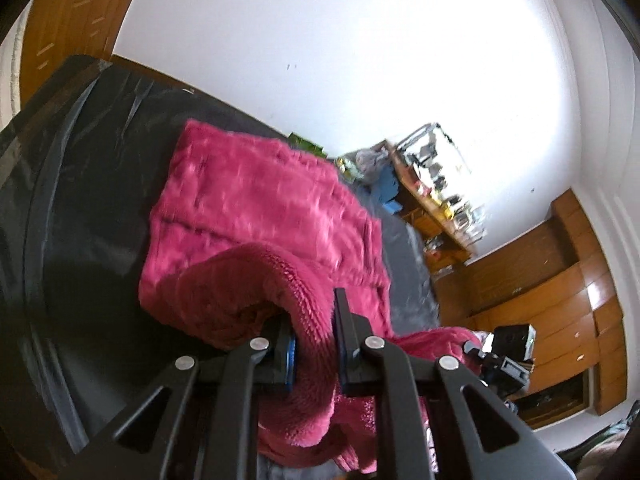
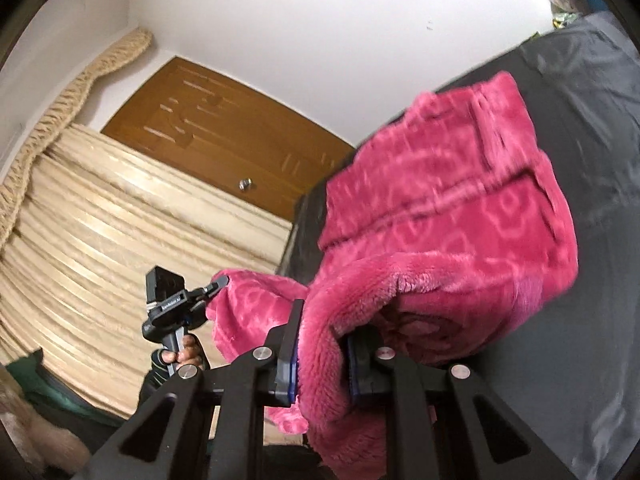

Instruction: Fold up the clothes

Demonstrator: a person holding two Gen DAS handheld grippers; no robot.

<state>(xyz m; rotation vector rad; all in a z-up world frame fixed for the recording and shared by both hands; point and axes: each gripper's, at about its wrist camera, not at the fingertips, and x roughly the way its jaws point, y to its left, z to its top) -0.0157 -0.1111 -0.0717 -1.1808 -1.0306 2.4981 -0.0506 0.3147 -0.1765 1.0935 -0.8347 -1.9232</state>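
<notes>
Bedroom, white wall, a dark grey bed (image 1: 80, 208) taking up most of both views, wooden door (image 2: 224, 136) behind it, beige curtain (image 2: 120, 240) hanging beside the door. You're holding a pink fleece garment (image 1: 256, 208) whose far part is lying on the bed while the near edge is lifting off it. Your left gripper (image 1: 314, 330) is clamping a thick roll of that fleece between its jaws. Your right gripper (image 2: 322, 344) is pinching another bunch of the same edge. Wooden shelf unit (image 1: 436, 200) at the far wall is holding blurred clutter, contents unreadable. Wooden drawers (image 1: 560, 304) sitting beside it.
</notes>
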